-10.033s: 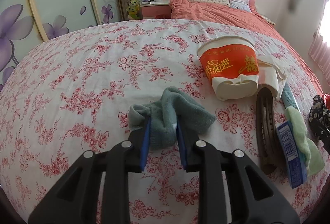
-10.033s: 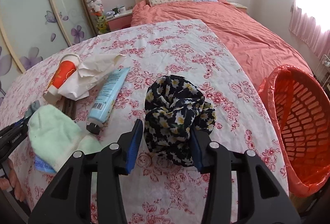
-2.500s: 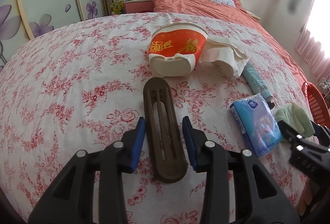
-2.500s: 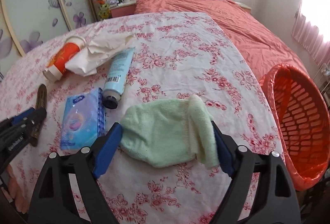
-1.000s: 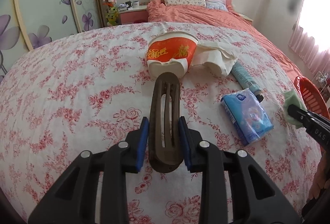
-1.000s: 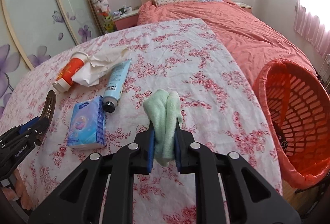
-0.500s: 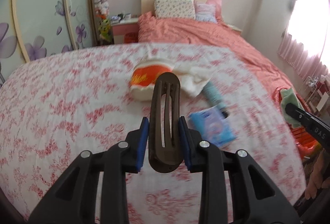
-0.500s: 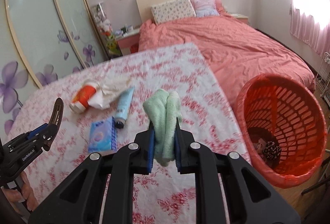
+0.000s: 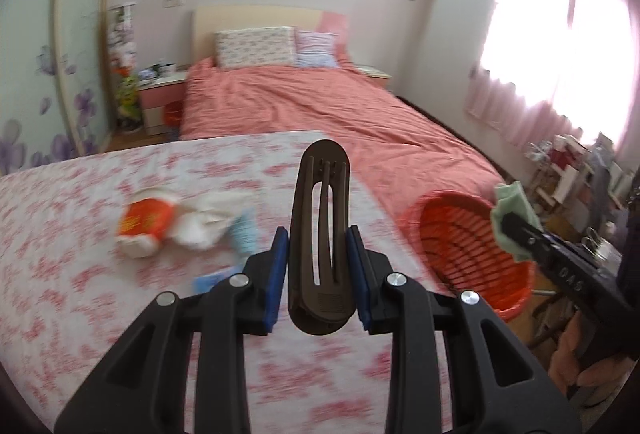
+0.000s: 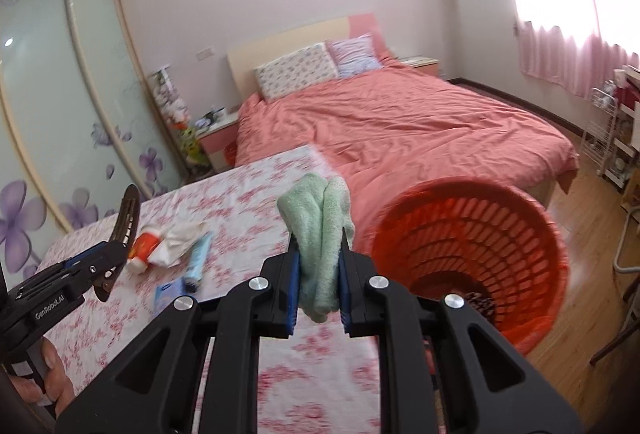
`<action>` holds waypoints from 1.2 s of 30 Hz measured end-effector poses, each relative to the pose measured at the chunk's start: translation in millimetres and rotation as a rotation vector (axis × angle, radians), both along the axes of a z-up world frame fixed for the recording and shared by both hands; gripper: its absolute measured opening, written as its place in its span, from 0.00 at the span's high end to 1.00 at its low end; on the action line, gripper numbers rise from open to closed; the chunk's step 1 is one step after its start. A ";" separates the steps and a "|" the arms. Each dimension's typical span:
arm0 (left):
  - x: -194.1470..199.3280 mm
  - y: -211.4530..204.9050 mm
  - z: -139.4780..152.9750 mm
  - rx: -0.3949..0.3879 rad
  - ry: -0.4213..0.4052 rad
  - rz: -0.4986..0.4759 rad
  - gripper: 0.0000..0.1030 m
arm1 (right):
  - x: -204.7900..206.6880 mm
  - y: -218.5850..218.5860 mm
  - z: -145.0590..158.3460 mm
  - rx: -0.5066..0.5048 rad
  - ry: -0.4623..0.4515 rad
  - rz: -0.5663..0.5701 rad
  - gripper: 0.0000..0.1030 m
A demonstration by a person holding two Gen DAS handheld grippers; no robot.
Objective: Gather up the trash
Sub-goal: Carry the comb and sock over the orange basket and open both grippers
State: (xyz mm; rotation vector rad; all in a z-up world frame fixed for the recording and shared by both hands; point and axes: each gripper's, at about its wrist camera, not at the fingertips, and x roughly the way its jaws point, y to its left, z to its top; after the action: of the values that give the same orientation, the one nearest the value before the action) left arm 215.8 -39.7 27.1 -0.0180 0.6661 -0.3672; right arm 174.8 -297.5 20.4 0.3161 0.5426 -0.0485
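Green cloth point(image 10: 320, 234) clamped between right claw point(image 10: 319, 276) pads.

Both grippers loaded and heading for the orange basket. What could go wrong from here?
1. The left gripper pinches the brown hair clip only near its lower end; it might pivot or slip.
2. The green cloth in the right gripper hangs loose and may snag the orange basket rim.
3. The two grippers could crowd each other over one opening.

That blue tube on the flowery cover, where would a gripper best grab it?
My guess: across the middle of the tube, coming from above. It lies flat with its dark cap toward the camera, so the jaws should straddle its narrow width. The crumpled paper crowds its far end.
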 end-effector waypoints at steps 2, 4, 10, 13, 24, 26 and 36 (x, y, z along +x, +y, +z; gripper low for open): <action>1.0 -18.2 0.5 -0.009 0.001 -0.038 0.71 | -2.0 -14.6 -1.2 0.009 -0.002 -0.029 0.84; 3.3 -40.8 0.3 -0.020 0.005 -0.083 0.71 | -3.9 -32.5 -4.0 0.022 -0.004 -0.063 0.84; 15.8 -107.3 -9.7 -0.043 0.035 -0.194 0.71 | -0.7 -78.6 -16.7 0.084 0.000 -0.141 0.84; 23.1 -141.5 -18.0 -0.041 0.050 -0.242 0.71 | 6.7 -97.9 -24.2 0.110 0.005 -0.171 0.84; 58.2 -203.4 -68.1 0.059 0.120 -0.241 0.50 | 28.1 -134.7 -57.9 0.156 0.055 -0.230 0.51; 61.4 -194.1 -70.9 0.071 0.122 -0.216 0.49 | 27.2 -132.3 -60.8 0.148 0.068 -0.233 0.51; 51.5 -100.1 -70.9 0.152 0.064 -0.052 0.35 | 22.6 -96.4 -55.3 0.055 0.101 -0.202 0.48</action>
State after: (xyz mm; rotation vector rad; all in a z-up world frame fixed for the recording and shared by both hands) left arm 267.3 -139.7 -43.8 0.1326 0.7573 -0.3667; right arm 197.4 -393.9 -34.9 0.4232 0.6115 -0.2460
